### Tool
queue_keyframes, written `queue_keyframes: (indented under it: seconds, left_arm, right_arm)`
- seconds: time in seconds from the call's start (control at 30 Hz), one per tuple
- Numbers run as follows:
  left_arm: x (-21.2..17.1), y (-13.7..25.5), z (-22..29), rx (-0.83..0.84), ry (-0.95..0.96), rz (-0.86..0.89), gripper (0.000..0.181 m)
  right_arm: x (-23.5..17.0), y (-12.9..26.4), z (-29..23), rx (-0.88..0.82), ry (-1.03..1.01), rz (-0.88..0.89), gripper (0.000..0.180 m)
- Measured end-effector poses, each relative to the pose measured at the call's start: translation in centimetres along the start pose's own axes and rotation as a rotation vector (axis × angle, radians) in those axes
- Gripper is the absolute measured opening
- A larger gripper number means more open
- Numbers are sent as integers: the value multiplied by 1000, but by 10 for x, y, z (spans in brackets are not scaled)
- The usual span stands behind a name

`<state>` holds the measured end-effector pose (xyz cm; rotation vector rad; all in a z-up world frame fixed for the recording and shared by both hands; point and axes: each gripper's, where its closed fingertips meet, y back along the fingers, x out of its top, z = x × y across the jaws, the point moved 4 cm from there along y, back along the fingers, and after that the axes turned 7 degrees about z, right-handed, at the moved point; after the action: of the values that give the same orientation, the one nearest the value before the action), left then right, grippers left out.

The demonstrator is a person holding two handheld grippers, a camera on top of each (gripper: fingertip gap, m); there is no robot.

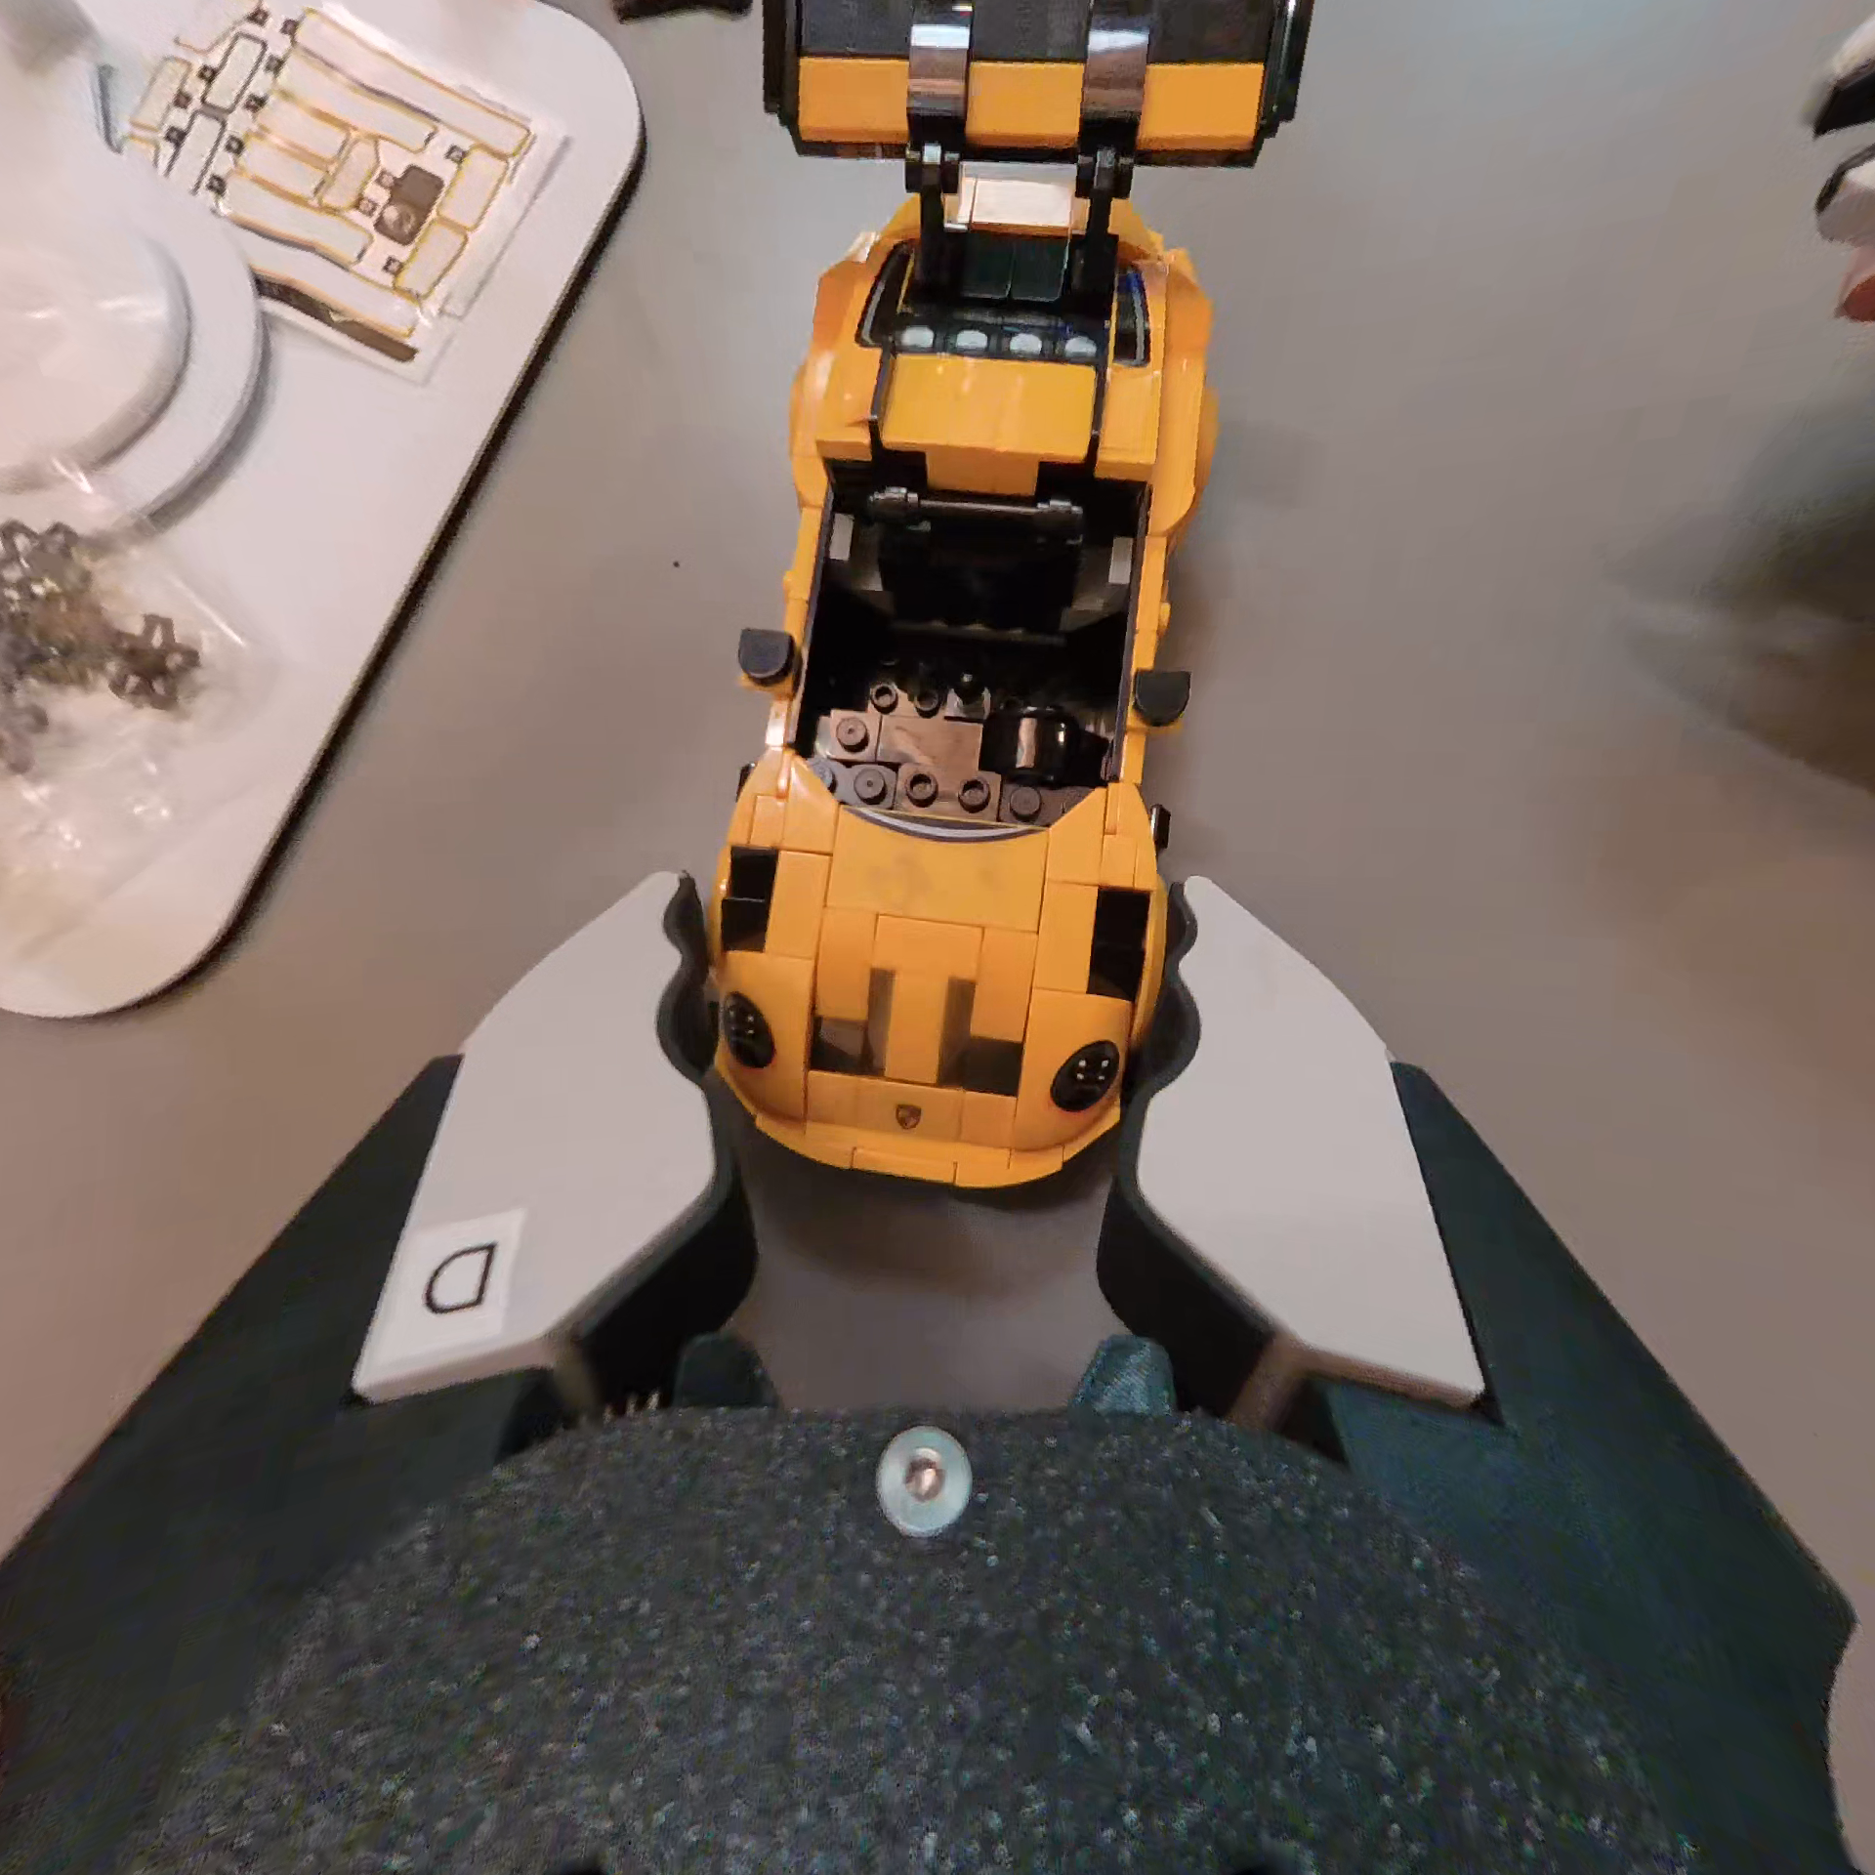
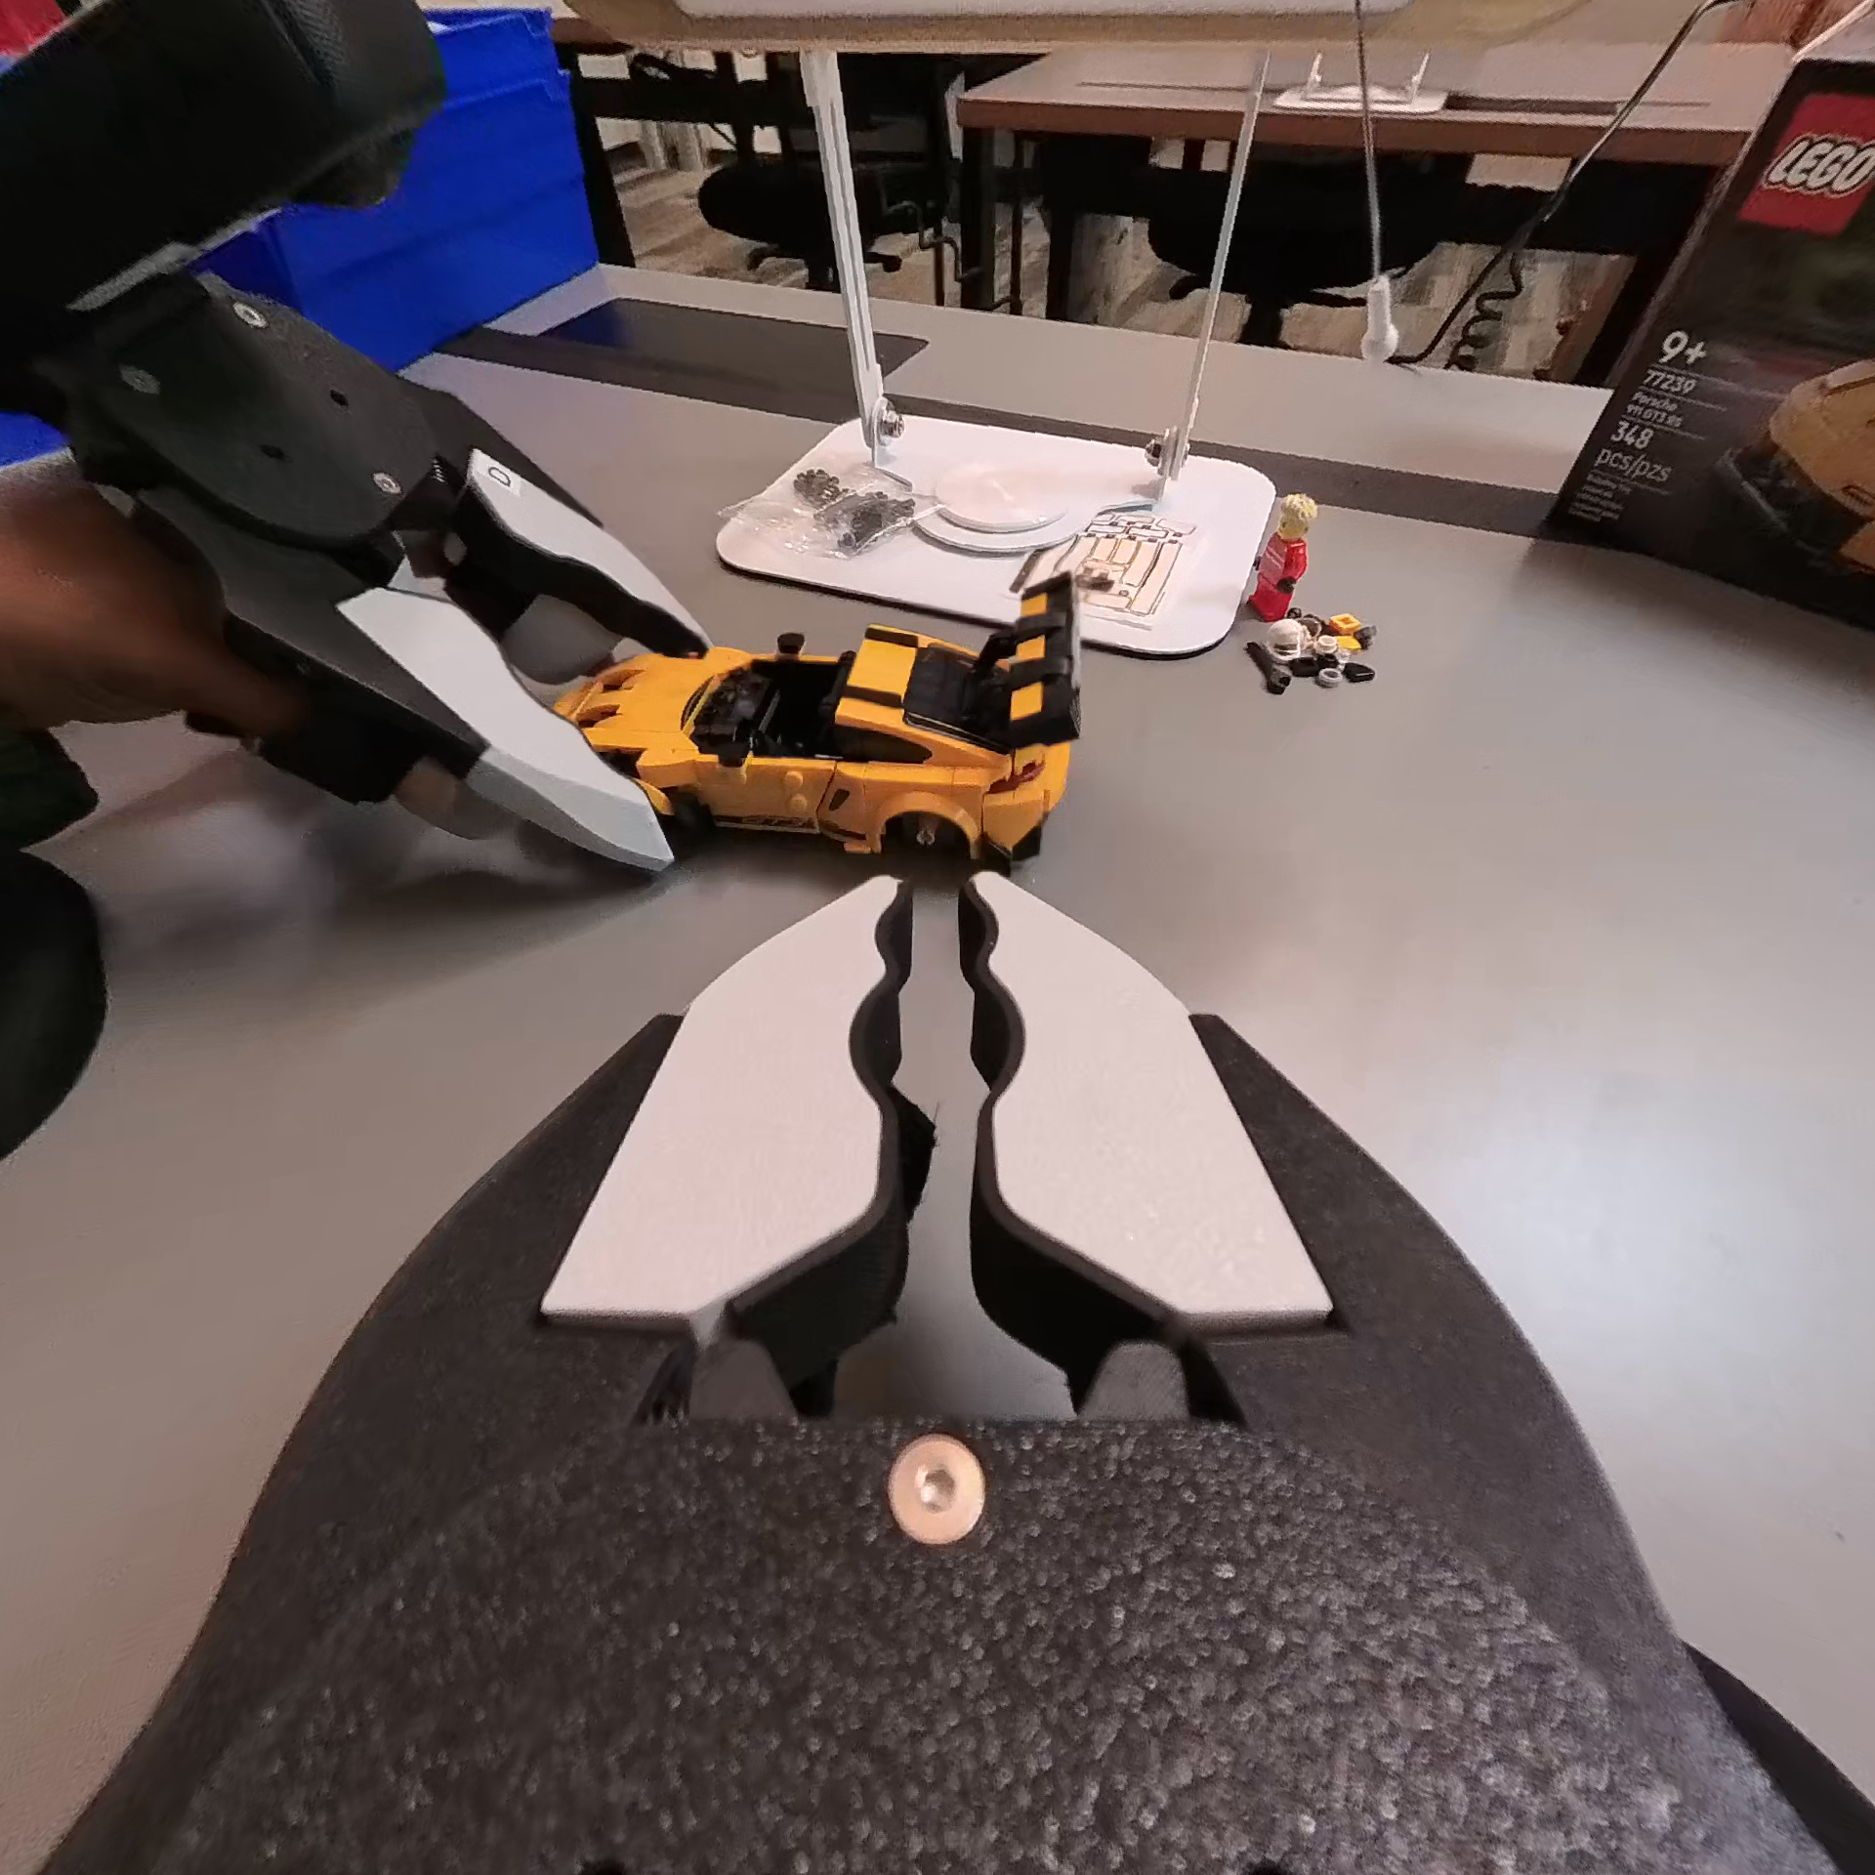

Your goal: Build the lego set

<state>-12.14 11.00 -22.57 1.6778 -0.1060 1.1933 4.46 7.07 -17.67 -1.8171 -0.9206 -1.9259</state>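
A yellow lego car [image 1: 944, 964] stands on the grey table with its nose toward my left gripper. Its cockpit is open on top, and a yellow and black rear wing [image 1: 1025, 91] stands up at the back. My left gripper [image 1: 933, 893] is shut on the car's nose, one finger on each side. In the right wrist view the car [image 2: 812, 751] is side on, with the left gripper [image 2: 675, 751] at its front. My right gripper [image 2: 939, 888] is just short of the car's rear wheel. Its fingers are almost together and hold nothing.
A white tray [image 2: 1218, 507] behind the car holds a sticker sheet [image 2: 1126, 568], a bag of small dark parts [image 2: 842, 502] and a round dish [image 2: 999, 497]. A red minifigure [image 2: 1283, 563] and loose pieces [image 2: 1319, 654] lie to the right. The set's box [image 2: 1745, 355] stands far right.
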Motion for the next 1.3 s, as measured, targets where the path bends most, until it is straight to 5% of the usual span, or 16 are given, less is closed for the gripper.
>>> queue_keyframes:
  seconds: [0.43,1.3]
  left_arm:
    - [17,18,20,-423,528,177,84]
    - [16,16,17,-414,620,257,84]
  right_arm:
    - [19,-3,-8,48,-4,-69,0]
    - [1,-9,0,4,2,-137,0]
